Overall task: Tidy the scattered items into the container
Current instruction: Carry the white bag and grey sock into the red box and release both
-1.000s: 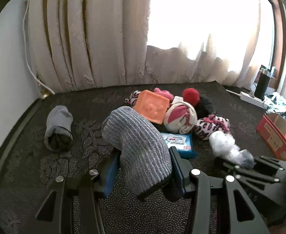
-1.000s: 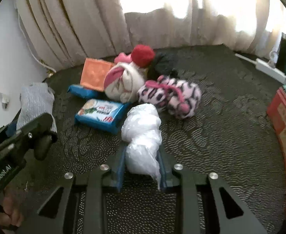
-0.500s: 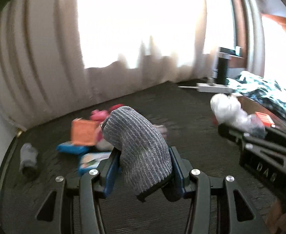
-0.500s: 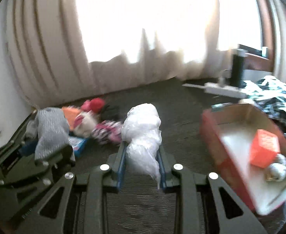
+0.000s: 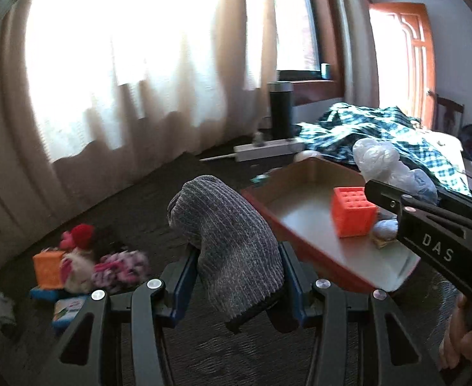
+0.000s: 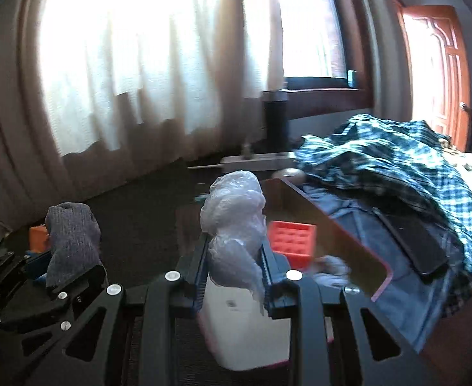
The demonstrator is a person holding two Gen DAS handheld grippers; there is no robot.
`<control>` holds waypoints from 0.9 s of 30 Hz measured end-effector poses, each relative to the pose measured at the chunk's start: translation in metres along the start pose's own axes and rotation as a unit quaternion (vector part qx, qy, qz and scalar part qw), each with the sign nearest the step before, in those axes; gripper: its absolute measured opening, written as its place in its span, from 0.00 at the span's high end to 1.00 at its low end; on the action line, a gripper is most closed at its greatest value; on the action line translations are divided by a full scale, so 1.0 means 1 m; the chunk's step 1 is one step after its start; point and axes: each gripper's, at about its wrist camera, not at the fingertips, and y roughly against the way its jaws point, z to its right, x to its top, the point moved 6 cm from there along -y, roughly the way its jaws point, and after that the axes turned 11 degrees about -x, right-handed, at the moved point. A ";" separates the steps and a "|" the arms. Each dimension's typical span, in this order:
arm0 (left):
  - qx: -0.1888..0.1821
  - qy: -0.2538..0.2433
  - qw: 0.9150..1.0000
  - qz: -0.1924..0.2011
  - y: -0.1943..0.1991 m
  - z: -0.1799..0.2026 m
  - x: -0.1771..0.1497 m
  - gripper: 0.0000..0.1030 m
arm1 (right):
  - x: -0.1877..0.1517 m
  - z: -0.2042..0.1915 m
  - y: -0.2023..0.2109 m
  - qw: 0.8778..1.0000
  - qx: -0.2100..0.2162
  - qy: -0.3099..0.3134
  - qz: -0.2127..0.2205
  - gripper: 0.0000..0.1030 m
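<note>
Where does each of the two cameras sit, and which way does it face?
Left wrist: on the left tongs, which grip a grey sock, facing the red box; right tongs and a hand show.
Right wrist: on the right tongs, which grip a plastic bag, over the box; left tongs show.
Shared: box, orange block, sock, bag.

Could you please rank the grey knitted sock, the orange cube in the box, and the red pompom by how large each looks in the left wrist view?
1. grey knitted sock, enlarged by nearness
2. orange cube
3. red pompom, farthest away
</note>
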 end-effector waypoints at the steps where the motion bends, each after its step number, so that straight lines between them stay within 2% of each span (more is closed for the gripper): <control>1: -0.004 -0.004 1.000 -0.001 -0.003 0.006 0.002 0.50 | 0.000 0.006 -0.001 1.000 -0.004 -0.003 0.000 0.70; 11: -0.023 -0.026 0.999 -0.009 -0.026 0.040 0.016 0.50 | -0.003 0.041 -0.014 0.999 -0.026 -0.021 -0.008 0.70; 21: -0.029 -0.032 0.999 -0.013 -0.047 0.049 0.027 0.50 | -0.004 0.056 -0.024 0.999 -0.035 -0.030 -0.011 0.70; 27: -0.043 -0.026 0.999 -0.021 -0.060 0.052 0.031 0.50 | -0.007 0.060 -0.035 0.998 -0.035 -0.032 -0.029 0.70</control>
